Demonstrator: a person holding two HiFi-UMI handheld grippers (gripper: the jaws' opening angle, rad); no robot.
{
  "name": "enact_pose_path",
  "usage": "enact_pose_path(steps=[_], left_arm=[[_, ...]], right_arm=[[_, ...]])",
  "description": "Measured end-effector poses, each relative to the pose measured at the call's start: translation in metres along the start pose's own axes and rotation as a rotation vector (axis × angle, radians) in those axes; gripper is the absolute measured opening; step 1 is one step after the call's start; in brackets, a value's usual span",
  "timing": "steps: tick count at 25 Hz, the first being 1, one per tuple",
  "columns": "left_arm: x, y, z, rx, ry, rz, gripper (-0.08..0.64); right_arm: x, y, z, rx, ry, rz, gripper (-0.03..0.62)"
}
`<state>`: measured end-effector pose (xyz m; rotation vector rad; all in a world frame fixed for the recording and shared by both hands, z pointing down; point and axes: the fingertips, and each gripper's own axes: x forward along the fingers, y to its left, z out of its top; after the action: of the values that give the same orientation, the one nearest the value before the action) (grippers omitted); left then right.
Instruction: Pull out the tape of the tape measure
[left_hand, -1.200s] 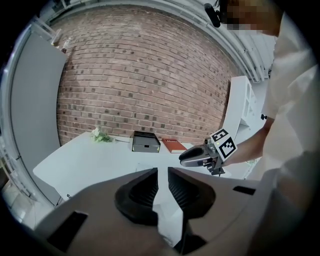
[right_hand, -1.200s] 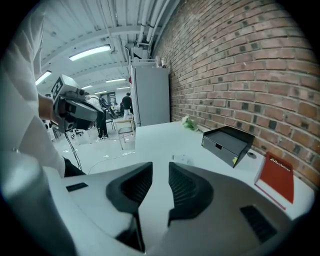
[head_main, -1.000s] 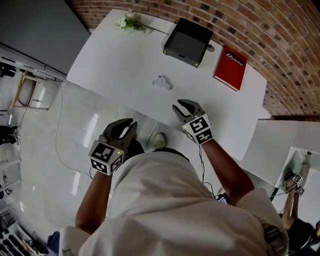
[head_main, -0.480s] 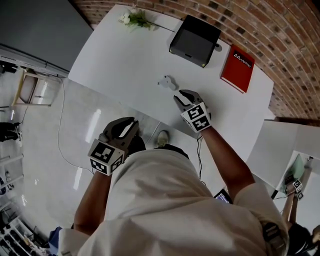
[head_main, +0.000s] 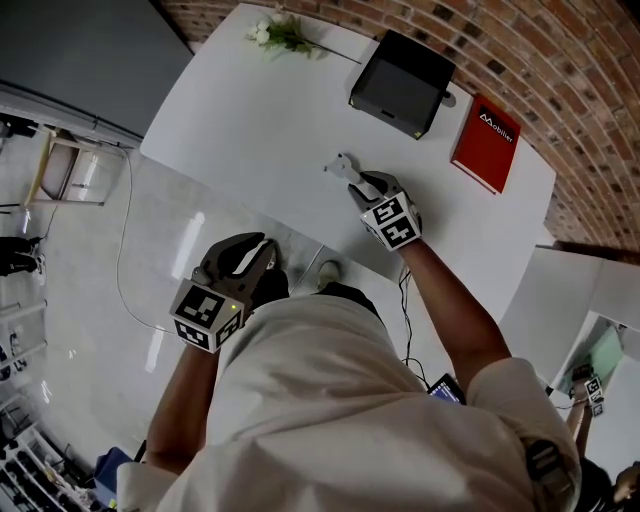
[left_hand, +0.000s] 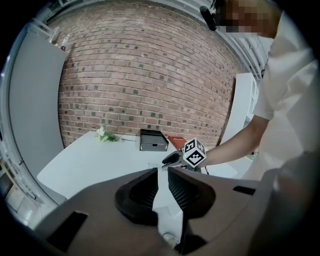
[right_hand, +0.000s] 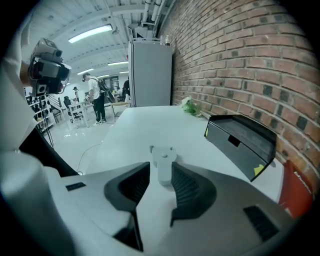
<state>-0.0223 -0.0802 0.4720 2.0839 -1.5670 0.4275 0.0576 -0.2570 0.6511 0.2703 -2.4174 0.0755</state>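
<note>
The tape measure (head_main: 340, 164) is a small pale grey case that lies on the white table (head_main: 250, 110). My right gripper (head_main: 360, 184) reaches it from the near side. In the right gripper view the tape measure (right_hand: 163, 156) stands between the tips of the right gripper (right_hand: 160, 167). Its jaws have just been opening, with a gap on the left side of the case, and it is open. My left gripper (head_main: 247, 260) hangs over the floor in front of the table. The left gripper (left_hand: 162, 171) shows a narrow gap with nothing in it.
A black box (head_main: 402, 83) stands at the back of the table near the brick wall. A red book (head_main: 486, 142) lies to its right. A sprig of flowers (head_main: 283, 35) lies at the back left. The table's front edge (head_main: 240, 205) runs just ahead of my left gripper.
My right gripper has moved forward and down over the table to the tape measure, and its jaws have opened wider around the case. The left gripper has hardly shifted.
</note>
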Motion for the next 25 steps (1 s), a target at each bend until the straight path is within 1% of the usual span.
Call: enact_pose_path(steps=[6, 10, 14, 18, 20, 23, 25], left_arm=[[-0.005, 0.006, -0.002, -0.014, 0.006, 0.015, 0.061], [-0.006, 0.009, -0.004, -0.024, 0.014, 0.014, 0.061], [-0.005, 0.009, -0.002, -0.027, 0.009, 0.008, 0.061], [-0.005, 0.011, -0.003, -0.024, 0.007, 0.012, 0.061], [-0.006, 0.013, -0.005, -0.028, 0.011, 0.015, 0.061], [-0.007, 0.015, -0.007, -0.032, 0.015, 0.021, 0.061], [-0.007, 0.017, -0.007, -0.032, 0.013, 0.026, 0.061]], right_arm=[[0.017, -0.008, -0.005, 0.003, 0.021, 0.001, 0.123], [0.024, -0.007, -0.008, -0.012, 0.052, 0.019, 0.143], [0.033, -0.007, -0.006, -0.017, 0.048, 0.028, 0.143], [0.037, -0.004, -0.008, -0.022, 0.082, 0.037, 0.143], [0.040, -0.005, -0.009, -0.013, 0.077, 0.034, 0.143], [0.046, -0.009, -0.008, 0.002, 0.043, 0.029, 0.141], [0.047, -0.009, -0.010, 0.008, 0.044, 0.026, 0.141]])
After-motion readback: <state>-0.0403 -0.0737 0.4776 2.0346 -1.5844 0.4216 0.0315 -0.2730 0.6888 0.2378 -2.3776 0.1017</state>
